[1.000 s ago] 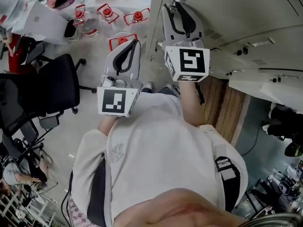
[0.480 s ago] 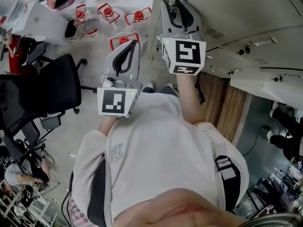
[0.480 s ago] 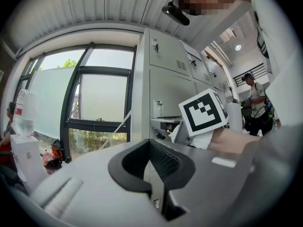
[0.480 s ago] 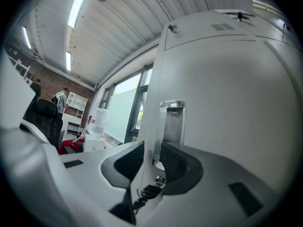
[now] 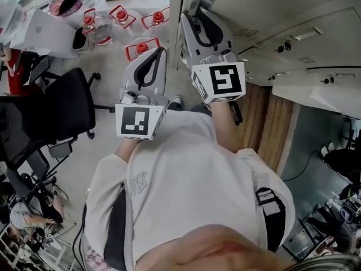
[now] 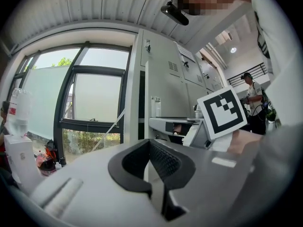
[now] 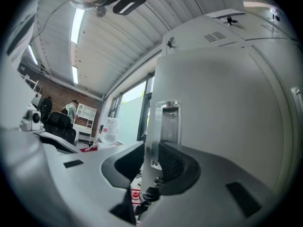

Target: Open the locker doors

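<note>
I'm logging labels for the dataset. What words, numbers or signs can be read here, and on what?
None can be read.
Left marker cube: black-and-white squares, no letters.
Right marker cube: the same.
Red-capped jugs: print, if any, too small.
Locker door: no label visible.

Head view looks steeply down; both gripper views face along their jaws, close on the shared pale grey metal lockers (image 5: 265, 4).

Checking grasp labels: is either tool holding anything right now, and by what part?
Right tool grips the locker door by its free edge, at the recessed handle. Left tool is shut on nothing.
</note>
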A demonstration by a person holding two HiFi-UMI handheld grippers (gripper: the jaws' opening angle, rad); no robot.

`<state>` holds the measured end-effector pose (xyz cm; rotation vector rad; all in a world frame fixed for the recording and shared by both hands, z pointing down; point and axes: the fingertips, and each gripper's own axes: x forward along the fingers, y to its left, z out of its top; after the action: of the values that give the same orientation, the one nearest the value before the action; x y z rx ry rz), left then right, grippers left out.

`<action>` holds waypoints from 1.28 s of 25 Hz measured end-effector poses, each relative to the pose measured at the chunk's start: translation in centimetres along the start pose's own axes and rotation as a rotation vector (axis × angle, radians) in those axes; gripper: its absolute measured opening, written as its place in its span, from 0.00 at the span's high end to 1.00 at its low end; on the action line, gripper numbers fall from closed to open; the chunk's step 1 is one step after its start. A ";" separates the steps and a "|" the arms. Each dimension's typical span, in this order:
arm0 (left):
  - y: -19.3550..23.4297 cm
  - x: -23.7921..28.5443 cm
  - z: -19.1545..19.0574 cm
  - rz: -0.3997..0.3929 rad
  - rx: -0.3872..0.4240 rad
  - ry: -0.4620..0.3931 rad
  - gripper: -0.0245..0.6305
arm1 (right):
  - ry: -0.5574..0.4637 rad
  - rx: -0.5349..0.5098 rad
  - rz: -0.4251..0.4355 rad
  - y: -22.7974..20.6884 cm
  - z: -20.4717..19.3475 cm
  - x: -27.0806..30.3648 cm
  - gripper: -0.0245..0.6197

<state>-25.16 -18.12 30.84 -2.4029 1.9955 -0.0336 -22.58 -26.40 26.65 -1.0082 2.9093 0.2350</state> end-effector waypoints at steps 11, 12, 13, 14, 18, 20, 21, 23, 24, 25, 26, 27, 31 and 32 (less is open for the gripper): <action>-8.6 -0.1 1.1 -0.062 0.018 -0.001 0.96 | -0.032 0.011 0.249 2.0 1.3 -9.4 0.84; -9.6 -0.2 1.1 -0.060 0.017 0.002 0.96 | -0.037 0.006 0.277 2.0 1.4 -10.5 0.84; -10.5 -0.4 1.1 -0.055 0.015 0.004 0.96 | -0.043 0.003 0.304 1.9 1.5 -11.5 0.84; -11.5 -0.6 1.1 -0.050 0.013 0.001 0.96 | -0.048 0.005 0.329 1.8 1.6 -12.7 0.84; -15.1 -2.0 0.9 -0.033 -0.007 0.015 0.96 | -0.070 0.028 0.368 0.8 1.7 -16.7 0.84; -16.6 -2.7 0.5 -0.021 -0.017 0.023 0.96 | -0.083 0.028 0.367 0.2 1.7 -18.3 0.84; -17.1 -3.0 0.5 -0.011 -0.013 0.014 0.96 | -0.089 0.028 0.365 0.0 1.7 -19.0 0.84; -18.0 -3.6 0.5 0.008 -0.002 -0.013 0.96 | -0.095 0.025 0.357 -0.5 1.8 -20.1 0.84; -18.4 -3.9 0.6 0.015 0.002 -0.022 0.96 | -0.095 0.024 0.351 -0.6 1.8 -20.5 0.84; -18.7 -4.2 0.7 0.021 0.004 -0.026 0.96 | -0.096 0.023 0.346 -0.7 1.8 -20.8 0.84; -19.0 -4.5 0.8 0.028 0.006 -0.025 0.96 | -0.097 0.025 0.340 -0.8 1.8 -21.1 0.84; -19.2 -4.7 0.8 0.035 0.008 -0.023 0.96 | -0.095 0.025 0.336 -0.9 1.8 -21.2 0.84; -19.7 -5.4 1.1 0.044 0.017 -0.030 0.96 | -0.081 0.014 0.326 -0.8 1.7 -21.4 0.84; -19.8 -5.4 1.3 0.043 0.017 -0.031 0.96 | -0.083 0.018 0.316 -1.0 1.9 -21.4 0.84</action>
<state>-6.71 -9.16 30.09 -2.3354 2.0239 -0.0122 -5.14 -13.77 26.80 -0.5176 2.9729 0.2559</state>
